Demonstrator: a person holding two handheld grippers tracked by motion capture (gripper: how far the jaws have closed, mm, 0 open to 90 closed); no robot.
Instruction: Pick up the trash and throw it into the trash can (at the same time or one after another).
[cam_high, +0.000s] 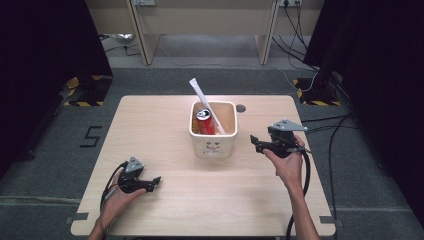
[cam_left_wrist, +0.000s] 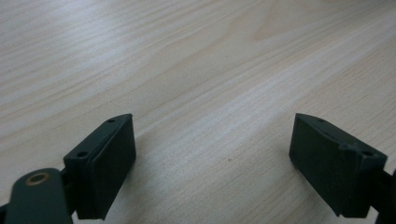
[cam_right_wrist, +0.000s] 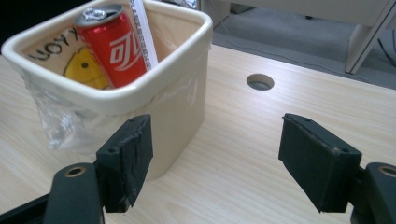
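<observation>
Standing near the middle of the pale wooden table (cam_high: 165, 210), slightly toward its far edge, is a cream square-mouthed bin (cam_high: 213, 146) with rounded corners. It holds a red drink can (cam_high: 205, 122), upright but leaning, silver top with pull tab visible, and a long white paper-wrapped stick (cam_high: 202, 96) that leans against the can and juts out over the bin's far-left rim. In the right gripper view the bin (cam_right_wrist: 154, 100) shows a clear plastic film (cam_right_wrist: 56, 126) clinging to its outer wall and a yellow printed figure with dark lettering on an inner wall; the can (cam_right_wrist: 114, 46) carries white characters on red. A round cable hole (cam_high: 241, 108) sits in the tabletop just beyond the bin's right corner. The right gripper (cam_high: 261, 143), held in the person's right hand (cam_high: 290, 167), is near the bin's right side, not touching it; its jaws are spread wide with nothing between them. The left gripper (cam_high: 154, 182), held in the left hand (cam_high: 117, 197), is low over the near-left part of the table, well apart from the bin; its jaws are likewise spread wide over bare wood. Black cables trail from both grippers toward the near edge.
</observation>
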